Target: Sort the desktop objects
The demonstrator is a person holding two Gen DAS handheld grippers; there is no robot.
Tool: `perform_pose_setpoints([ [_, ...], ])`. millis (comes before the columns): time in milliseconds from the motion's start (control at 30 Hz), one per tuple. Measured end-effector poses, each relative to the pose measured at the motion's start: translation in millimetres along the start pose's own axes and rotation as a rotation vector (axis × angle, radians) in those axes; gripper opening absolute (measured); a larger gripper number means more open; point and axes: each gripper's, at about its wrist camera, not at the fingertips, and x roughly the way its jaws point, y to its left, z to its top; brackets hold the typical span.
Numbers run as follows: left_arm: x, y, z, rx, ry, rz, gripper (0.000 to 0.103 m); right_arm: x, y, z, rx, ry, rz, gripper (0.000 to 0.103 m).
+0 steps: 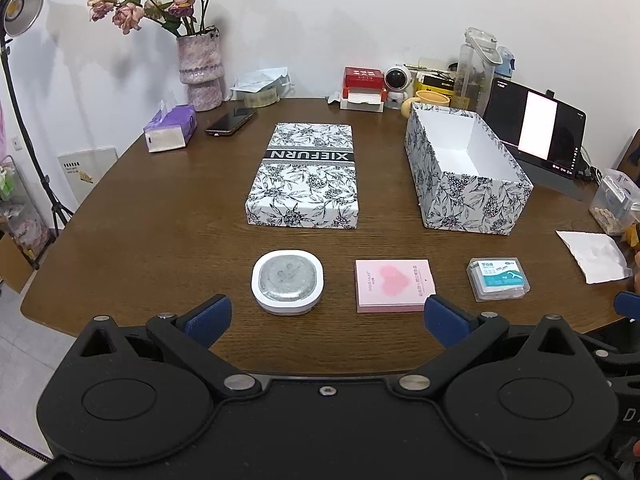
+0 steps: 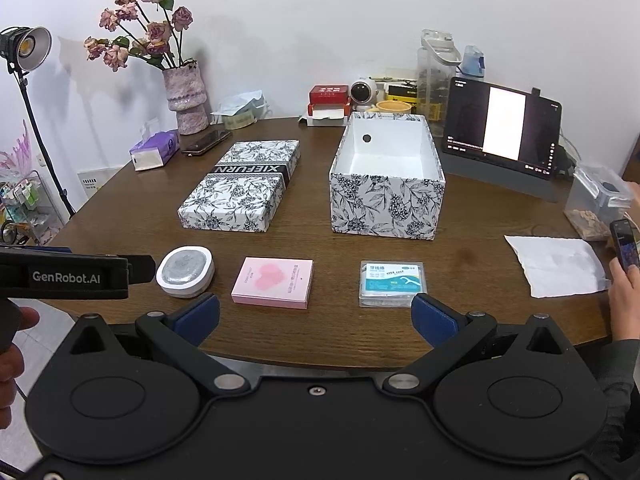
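Note:
Three small items lie in a row near the table's front edge: a white rounded case with a silver top [image 1: 287,281] [image 2: 185,271], a pink card box [image 1: 394,285] [image 2: 273,282], and a clear floss-pick box [image 1: 498,278] [image 2: 392,282]. Behind them stand an open floral box [image 1: 476,196] [image 2: 386,204], empty inside, and its floral lid [image 1: 304,174] [image 2: 240,186] to the left. My left gripper [image 1: 327,322] hovers open at the front edge, before the case and pink box. My right gripper [image 2: 316,318] is open too, before the pink and floss boxes.
A tablet [image 2: 502,126] stands at the right rear, with bottles, a small robot figure [image 2: 363,91] and a red box behind. A vase of roses [image 2: 186,96], tissue pack [image 2: 154,149] and phone [image 2: 206,141] sit rear left. White paper [image 2: 556,264] and a person's hand holding a phone [image 2: 624,248] are at right.

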Motion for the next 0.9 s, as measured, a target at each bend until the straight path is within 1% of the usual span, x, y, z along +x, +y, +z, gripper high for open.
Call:
perform_pose_setpoints([
  [500, 7, -2, 3, 0.005, 0.014, 0.009, 0.103, 5, 0, 3, -0.004, 0.000, 0.003, 0.103],
  [600, 9, -3, 3, 0.020, 0.014, 0.003, 0.103, 7, -1, 4, -0.006, 0.004, 0.004, 0.103],
  [900, 13, -4, 7, 0.013, 0.024, 0.009, 0.103, 12, -4, 10, -0.014, 0.011, 0.007, 0.103],
])
